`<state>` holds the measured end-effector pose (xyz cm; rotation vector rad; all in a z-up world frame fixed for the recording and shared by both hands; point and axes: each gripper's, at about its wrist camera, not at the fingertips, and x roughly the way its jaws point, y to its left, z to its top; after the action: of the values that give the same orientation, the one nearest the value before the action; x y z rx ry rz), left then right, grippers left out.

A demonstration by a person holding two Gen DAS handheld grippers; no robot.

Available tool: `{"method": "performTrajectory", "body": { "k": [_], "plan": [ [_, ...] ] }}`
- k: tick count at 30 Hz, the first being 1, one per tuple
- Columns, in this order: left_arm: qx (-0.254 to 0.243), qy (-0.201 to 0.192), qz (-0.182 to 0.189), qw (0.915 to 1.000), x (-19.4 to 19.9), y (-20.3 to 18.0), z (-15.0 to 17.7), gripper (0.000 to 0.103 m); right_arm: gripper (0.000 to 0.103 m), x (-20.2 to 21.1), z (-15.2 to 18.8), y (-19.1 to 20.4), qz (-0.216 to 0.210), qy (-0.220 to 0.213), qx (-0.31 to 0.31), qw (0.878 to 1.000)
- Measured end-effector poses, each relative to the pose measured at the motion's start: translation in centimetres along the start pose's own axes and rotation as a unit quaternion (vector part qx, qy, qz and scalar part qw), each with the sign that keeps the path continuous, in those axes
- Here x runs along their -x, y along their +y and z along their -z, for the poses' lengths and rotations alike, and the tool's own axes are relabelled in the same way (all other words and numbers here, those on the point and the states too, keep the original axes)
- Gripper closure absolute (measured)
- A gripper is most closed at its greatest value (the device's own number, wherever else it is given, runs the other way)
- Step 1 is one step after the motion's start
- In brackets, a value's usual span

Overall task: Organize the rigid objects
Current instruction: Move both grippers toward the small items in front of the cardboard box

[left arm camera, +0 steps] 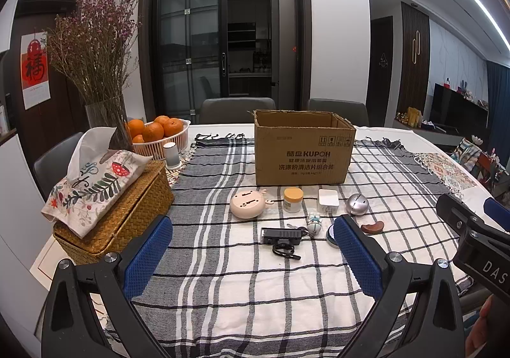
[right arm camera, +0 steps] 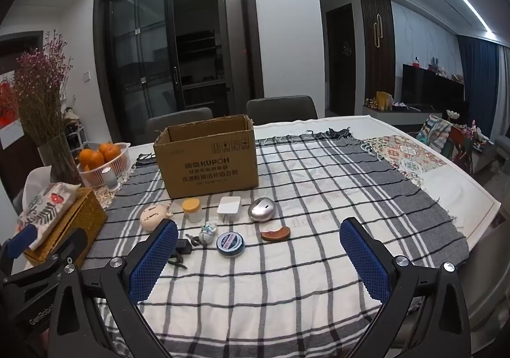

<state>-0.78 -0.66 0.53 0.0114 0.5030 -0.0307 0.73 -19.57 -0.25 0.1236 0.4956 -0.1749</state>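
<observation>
An open cardboard box (left arm camera: 302,150) (right arm camera: 208,160) stands on the plaid cloth. In front of it lie a pink round gadget (left arm camera: 248,204) (right arm camera: 153,217), a yellow-lidded jar (left arm camera: 292,199) (right arm camera: 193,210), a white charger (left arm camera: 327,200) (right arm camera: 229,208), a silver egg-shaped object (left arm camera: 357,204) (right arm camera: 262,208), a brown wooden piece (left arm camera: 372,227) (right arm camera: 275,234), a blue round tin (right arm camera: 230,244), a small shoe keychain (left arm camera: 314,221) (right arm camera: 207,233) and a black key fob (left arm camera: 280,235). My left gripper (left arm camera: 251,254) and right gripper (right arm camera: 258,259) are open and empty, hovering short of the objects.
A wicker tissue box (left arm camera: 127,214) with a floral cloth sits at the left. Behind it stand a vase of dried flowers (left arm camera: 102,112), a basket of oranges (left arm camera: 159,135) and a small white cylinder (left arm camera: 170,154). Chairs stand behind the table (right arm camera: 462,195).
</observation>
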Motion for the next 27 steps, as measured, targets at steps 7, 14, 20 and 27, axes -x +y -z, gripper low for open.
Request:
{"method": "performTrajectory", "body": {
  "k": [7,14,20,27],
  "plan": [
    [0.0,0.0,0.0,1.0,0.01,0.01,0.01,0.0,0.0,0.0,0.0,-0.03,-0.003,-0.004,-0.004,1.0],
    [0.0,0.001,0.0,1.0,0.03,0.03,0.05,0.0,0.0,0.02,0.0,-0.02,-0.003,-0.005,-0.003,1.0],
    [-0.001,0.002,0.0,1.0,-0.05,0.01,0.07,0.0,0.0,-0.01,0.02,-0.02,-0.003,-0.005,-0.003,1.0],
    [-0.002,0.005,0.001,1.0,-0.21,-0.06,0.12,0.0,0.0,-0.04,0.09,0.01,-0.004,-0.004,-0.003,1.0]
  ]
}}
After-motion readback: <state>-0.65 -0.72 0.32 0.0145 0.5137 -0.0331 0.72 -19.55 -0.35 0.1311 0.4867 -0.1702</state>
